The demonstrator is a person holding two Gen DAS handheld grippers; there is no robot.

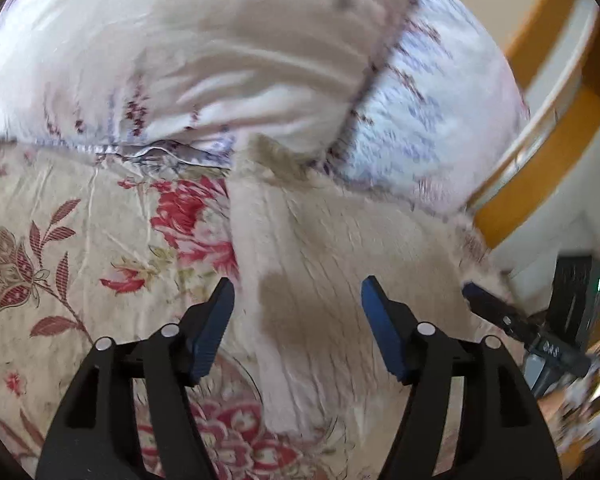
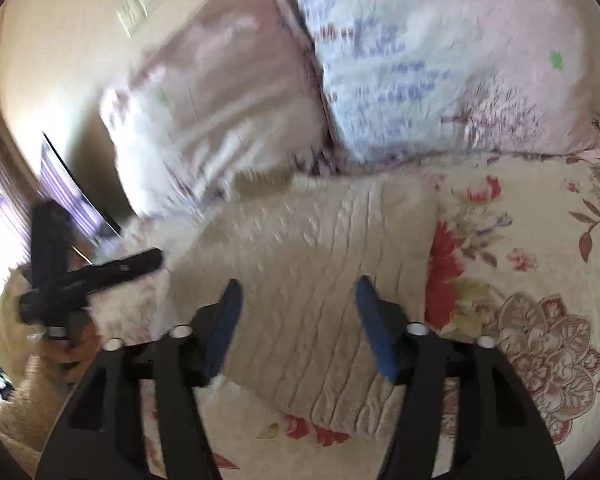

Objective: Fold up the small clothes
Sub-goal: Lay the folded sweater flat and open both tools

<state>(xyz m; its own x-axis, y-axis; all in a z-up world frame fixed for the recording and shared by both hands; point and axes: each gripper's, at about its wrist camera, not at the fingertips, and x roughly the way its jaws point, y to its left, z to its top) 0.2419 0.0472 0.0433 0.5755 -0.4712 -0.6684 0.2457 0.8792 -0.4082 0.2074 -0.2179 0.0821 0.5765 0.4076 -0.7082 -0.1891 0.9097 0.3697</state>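
1. Two grippers hang above a folded cream knit garment [image 2: 320, 264] lying flat on a floral bedspread [image 1: 60, 248].
2. The left gripper [image 1: 298, 320] has its blue pads [image 1: 216, 328] spread apart with nothing pinched; the garment lies below and ahead of the fingers, its left edge under the left pad.
3. The right gripper [image 2: 298, 320] likewise stands wide, pads [image 2: 374, 328] clear of the cloth, the garment below and beyond the fingertips.
4. Two pale patterned pillows [image 2: 440, 60] lie past the garment's far edge.
5. In the right wrist view, a hand [image 2: 74, 350] holds the other gripper off to the left of the fingers.
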